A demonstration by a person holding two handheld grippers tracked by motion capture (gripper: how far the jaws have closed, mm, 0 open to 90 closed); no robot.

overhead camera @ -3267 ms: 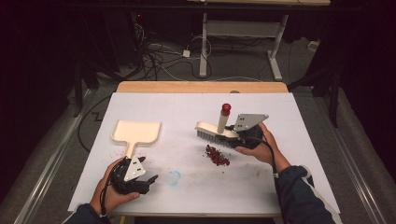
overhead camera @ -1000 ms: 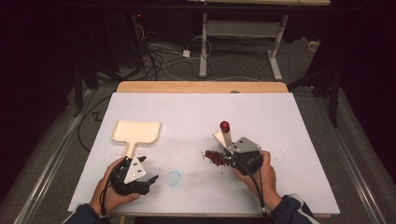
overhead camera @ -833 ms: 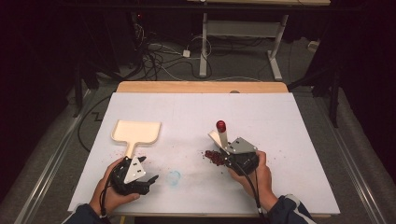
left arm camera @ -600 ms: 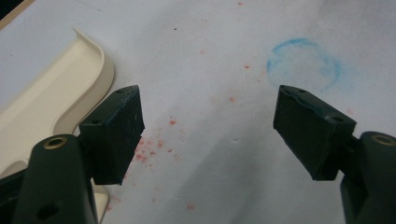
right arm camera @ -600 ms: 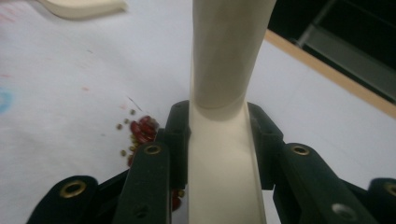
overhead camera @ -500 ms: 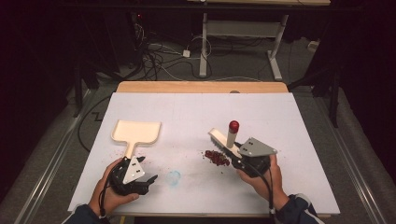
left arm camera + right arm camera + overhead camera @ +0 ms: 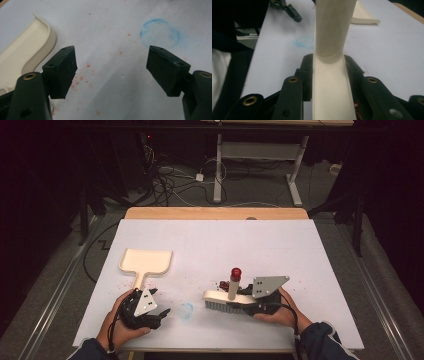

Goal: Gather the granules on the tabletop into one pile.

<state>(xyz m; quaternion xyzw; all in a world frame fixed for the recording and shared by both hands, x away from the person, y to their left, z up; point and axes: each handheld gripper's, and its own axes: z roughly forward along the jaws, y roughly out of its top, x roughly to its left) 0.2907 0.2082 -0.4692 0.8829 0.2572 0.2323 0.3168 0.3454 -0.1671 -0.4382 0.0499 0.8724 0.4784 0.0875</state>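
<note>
My right gripper (image 7: 246, 303) is shut on the back of a cream brush (image 7: 224, 297). The brush's upright handle (image 7: 234, 283) has a red cap, and its bristles rest on the white table sheet (image 7: 280, 250). In the right gripper view both jaws press the brush's back (image 7: 329, 85) below the handle (image 7: 332, 25). A few red crumbs (image 7: 220, 283) lie just behind the brush. A cream dustpan (image 7: 146, 261) lies flat at the left. My left gripper (image 7: 159, 303) rests near the dustpan's handle, open and holding nothing (image 7: 111, 65), with the dustpan's rim (image 7: 27, 50) at its left.
A faint blue ring mark (image 7: 186, 310) lies on the sheet between the two hands, also seen as the blue ring (image 7: 160, 32). Red specks are scattered near the left gripper. The table's near edge is close to both hands. Cables and desk legs stand beyond the far edge.
The right gripper has carried the brush from beside the crumb pile toward the near edge, and the brush head now lies level in front of the crumbs. The left gripper has not moved.
</note>
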